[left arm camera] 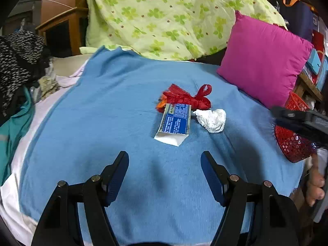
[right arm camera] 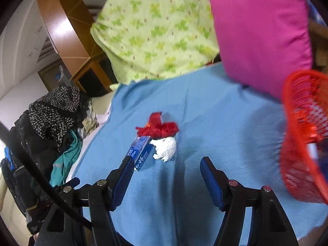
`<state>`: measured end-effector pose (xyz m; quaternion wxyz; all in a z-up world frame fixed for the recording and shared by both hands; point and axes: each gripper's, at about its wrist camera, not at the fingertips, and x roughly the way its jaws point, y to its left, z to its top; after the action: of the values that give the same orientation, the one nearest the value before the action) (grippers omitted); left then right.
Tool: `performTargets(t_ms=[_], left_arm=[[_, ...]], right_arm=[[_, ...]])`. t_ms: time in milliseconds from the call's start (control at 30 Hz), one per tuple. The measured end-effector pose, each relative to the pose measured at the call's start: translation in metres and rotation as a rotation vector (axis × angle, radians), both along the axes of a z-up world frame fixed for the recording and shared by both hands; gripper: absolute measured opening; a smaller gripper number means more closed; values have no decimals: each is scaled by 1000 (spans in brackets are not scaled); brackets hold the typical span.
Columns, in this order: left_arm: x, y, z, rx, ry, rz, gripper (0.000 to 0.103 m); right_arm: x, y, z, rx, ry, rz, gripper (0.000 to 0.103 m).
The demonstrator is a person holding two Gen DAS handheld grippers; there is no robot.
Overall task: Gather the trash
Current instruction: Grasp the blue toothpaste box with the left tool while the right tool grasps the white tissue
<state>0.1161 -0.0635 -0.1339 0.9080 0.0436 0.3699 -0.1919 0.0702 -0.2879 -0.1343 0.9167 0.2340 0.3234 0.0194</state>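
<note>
Three pieces of trash lie together on a blue blanket (left arm camera: 102,112): a flattened blue and white tube (left arm camera: 174,123), a crumpled white tissue (left arm camera: 212,119) and a red crumpled bag (left arm camera: 184,97). My left gripper (left arm camera: 165,160) is open and empty, a short way in front of the tube. In the right wrist view the tube (right arm camera: 139,151), the tissue (right arm camera: 165,148) and the red bag (right arm camera: 158,127) lie just ahead of my right gripper (right arm camera: 166,165), which is open and empty. A red mesh basket (right arm camera: 303,139) stands at the right edge; it also shows in the left wrist view (left arm camera: 291,143).
A magenta pillow (left arm camera: 264,61) leans at the back right of the blanket. A green floral quilt (left arm camera: 164,16) is piled behind. Dark clothes (left arm camera: 18,61) and a teal garment (left arm camera: 12,129) lie to the left. A wooden cabinet (left arm camera: 63,26) stands behind.
</note>
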Motion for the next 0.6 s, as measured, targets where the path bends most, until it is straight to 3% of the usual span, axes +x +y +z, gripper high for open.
performTargets(t_ms=[133, 533, 567, 600], left_arm=[[25, -12, -10, 7, 26, -22, 73], [76, -44, -35, 30, 70, -106, 73], [79, -46, -37, 39, 70, -109, 73], [82, -48, -39, 44, 74, -109, 73]], right_arm=[[49, 2, -30, 52, 79, 26, 53], [126, 7, -78, 131, 178, 37, 53], [129, 8, -80, 130, 181, 41, 52], [131, 9, -82, 126, 183, 47, 39]])
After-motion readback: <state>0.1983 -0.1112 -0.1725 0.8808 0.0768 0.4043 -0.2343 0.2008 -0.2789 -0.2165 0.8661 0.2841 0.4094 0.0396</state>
